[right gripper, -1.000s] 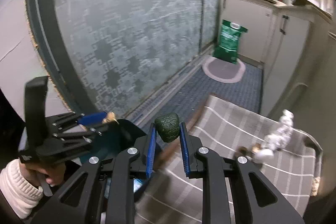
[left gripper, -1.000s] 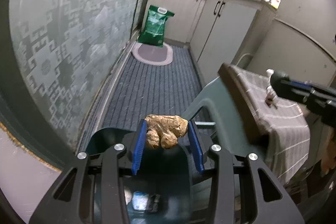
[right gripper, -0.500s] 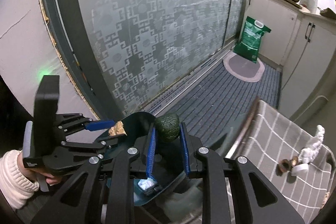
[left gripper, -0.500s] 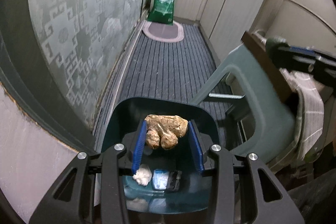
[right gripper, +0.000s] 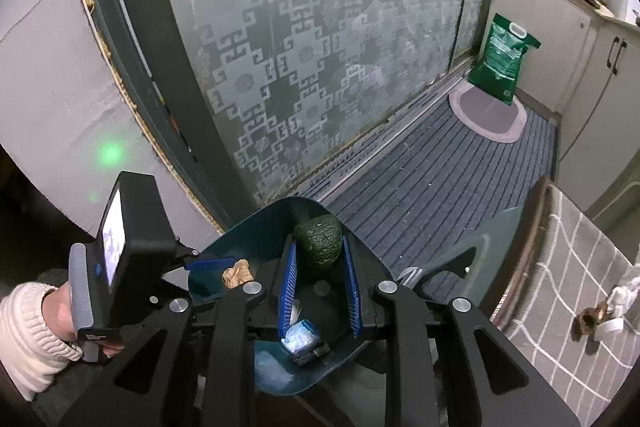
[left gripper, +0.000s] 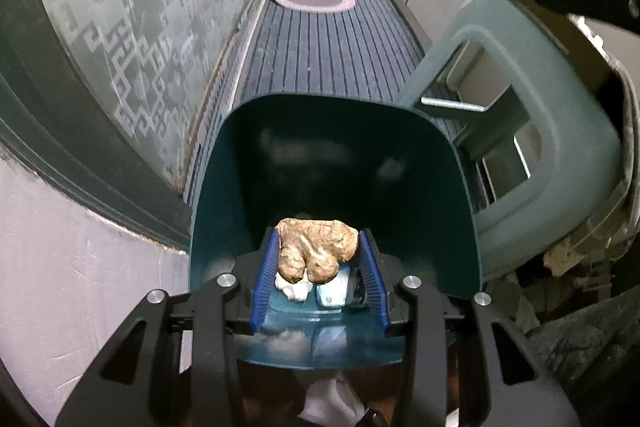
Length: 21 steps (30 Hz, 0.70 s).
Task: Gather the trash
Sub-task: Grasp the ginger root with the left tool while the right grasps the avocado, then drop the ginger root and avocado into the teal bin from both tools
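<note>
My left gripper [left gripper: 319,251] is shut on a tan crumpled lump of trash [left gripper: 316,253] and holds it inside the mouth of the dark teal trash bin [left gripper: 224,163]. My right gripper [right gripper: 319,247] is shut on a dark green avocado skin [right gripper: 319,241] and holds it over the same bin [right gripper: 256,227]. The left gripper [right gripper: 224,267] with its tan lump [right gripper: 237,273] also shows in the right wrist view, at the bin's left rim. White tissue [left gripper: 294,289] and a blue-white wrapper [right gripper: 300,337] lie at the bin's bottom.
A grey-green plastic stool [left gripper: 520,99] stands right of the bin. A checked cloth [right gripper: 576,291] covers a table with small bits on it [right gripper: 600,315]. A frosted glass door [right gripper: 320,47] is to the left. A green bag [right gripper: 502,59] and a round mat [right gripper: 488,113] lie down the hall.
Both grippers have moved down and left from the table to over the bin, each with its trash held. The left one has gone lower into the bin's mouth.
</note>
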Each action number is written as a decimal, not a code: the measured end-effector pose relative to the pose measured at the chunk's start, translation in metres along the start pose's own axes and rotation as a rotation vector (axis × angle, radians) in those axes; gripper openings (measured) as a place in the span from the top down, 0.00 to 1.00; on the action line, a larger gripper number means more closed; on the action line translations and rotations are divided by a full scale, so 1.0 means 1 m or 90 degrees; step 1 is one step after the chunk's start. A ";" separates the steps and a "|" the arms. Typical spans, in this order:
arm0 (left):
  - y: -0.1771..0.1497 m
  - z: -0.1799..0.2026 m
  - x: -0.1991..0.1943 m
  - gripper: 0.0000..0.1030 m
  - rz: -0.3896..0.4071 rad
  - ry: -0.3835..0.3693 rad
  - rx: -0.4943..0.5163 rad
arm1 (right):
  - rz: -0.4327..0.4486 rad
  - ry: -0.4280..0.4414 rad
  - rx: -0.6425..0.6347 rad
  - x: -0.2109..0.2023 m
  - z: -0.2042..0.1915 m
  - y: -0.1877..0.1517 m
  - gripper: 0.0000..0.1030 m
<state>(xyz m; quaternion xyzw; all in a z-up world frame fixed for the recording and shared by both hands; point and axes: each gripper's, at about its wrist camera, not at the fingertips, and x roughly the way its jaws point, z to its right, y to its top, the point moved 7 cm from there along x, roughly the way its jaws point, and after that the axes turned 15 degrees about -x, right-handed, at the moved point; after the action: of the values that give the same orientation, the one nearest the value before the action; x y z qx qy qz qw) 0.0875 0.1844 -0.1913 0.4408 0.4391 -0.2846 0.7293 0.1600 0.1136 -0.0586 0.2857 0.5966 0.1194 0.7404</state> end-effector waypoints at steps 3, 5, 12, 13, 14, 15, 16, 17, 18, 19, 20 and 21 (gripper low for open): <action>-0.005 -0.002 0.005 0.58 -0.017 0.006 0.006 | -0.005 0.005 -0.001 0.004 -0.004 0.001 0.79; -0.006 -0.001 0.007 0.58 -0.026 0.007 0.010 | -0.009 0.007 0.001 0.007 -0.005 0.001 0.79; -0.008 0.002 0.006 0.56 -0.027 0.006 0.031 | -0.036 0.009 0.007 0.020 -0.008 -0.003 0.79; -0.008 0.001 0.005 0.57 -0.023 0.007 0.029 | -0.042 0.014 0.008 0.024 -0.009 -0.004 0.79; -0.006 -0.001 0.004 0.60 -0.019 0.008 0.025 | -0.048 0.017 0.009 0.028 -0.011 -0.006 0.79; -0.005 -0.003 0.002 0.62 -0.013 0.007 0.018 | -0.055 0.021 0.008 0.032 -0.013 -0.008 0.79; -0.003 -0.004 -0.001 0.62 -0.009 0.007 0.015 | -0.061 0.024 0.006 0.036 -0.016 -0.009 0.79; -0.001 -0.007 -0.004 0.63 -0.001 0.007 0.008 | -0.066 0.025 0.003 0.039 -0.018 -0.011 0.79; 0.001 -0.009 -0.006 0.65 0.006 0.007 0.003 | -0.074 0.026 -0.001 0.043 -0.021 -0.013 0.79; 0.003 -0.011 -0.009 0.66 0.013 0.006 -0.002 | -0.079 0.027 -0.005 0.046 -0.024 -0.014 0.79; 0.005 -0.013 -0.013 0.68 0.023 0.005 -0.007 | -0.086 0.031 -0.009 0.050 -0.027 -0.016 0.79; 0.007 -0.014 -0.016 0.69 0.030 0.005 -0.010 | -0.092 0.036 -0.011 0.054 -0.031 -0.018 0.79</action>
<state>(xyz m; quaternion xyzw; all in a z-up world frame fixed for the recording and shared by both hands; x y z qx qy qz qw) 0.0807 0.2005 -0.1779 0.4465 0.4336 -0.2625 0.7374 0.1419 0.1357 -0.1166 0.2324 0.6352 0.0788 0.7323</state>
